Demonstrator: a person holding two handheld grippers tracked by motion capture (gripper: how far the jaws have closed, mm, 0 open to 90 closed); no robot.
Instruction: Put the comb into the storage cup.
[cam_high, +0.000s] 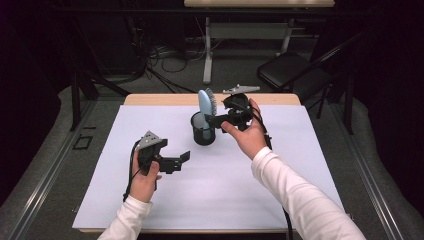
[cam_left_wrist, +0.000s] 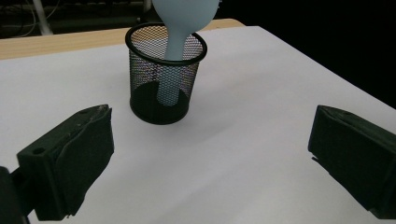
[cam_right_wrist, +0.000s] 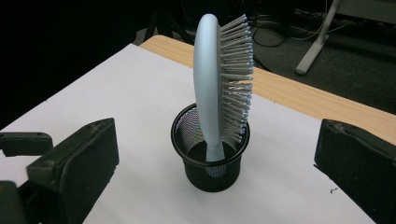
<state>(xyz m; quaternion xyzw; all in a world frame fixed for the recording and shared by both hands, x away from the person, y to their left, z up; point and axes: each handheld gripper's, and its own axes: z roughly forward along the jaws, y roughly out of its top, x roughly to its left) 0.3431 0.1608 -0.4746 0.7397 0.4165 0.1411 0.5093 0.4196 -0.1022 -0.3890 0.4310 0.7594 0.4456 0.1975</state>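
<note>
A pale blue hairbrush (cam_high: 206, 102) (cam_right_wrist: 217, 88) stands handle-down in a black mesh cup (cam_high: 202, 129) (cam_left_wrist: 163, 79) (cam_right_wrist: 211, 156) near the middle of the white table cover (cam_high: 210, 185). My right gripper (cam_high: 218, 120) hovers just right of the cup, open, jaws wide apart with nothing between them. My left gripper (cam_high: 184, 159) sits lower left of the cup, a short way off, open and empty too. In the left gripper view the brush head (cam_left_wrist: 186, 11) runs off the top edge.
A wooden table edge (cam_high: 165, 99) shows beyond the white cover. Behind the table stand a black folding chair (cam_high: 292, 70) and a second desk's legs (cam_high: 207, 50), with cables on the floor. A dark frame rail (cam_high: 350, 155) runs along the right side.
</note>
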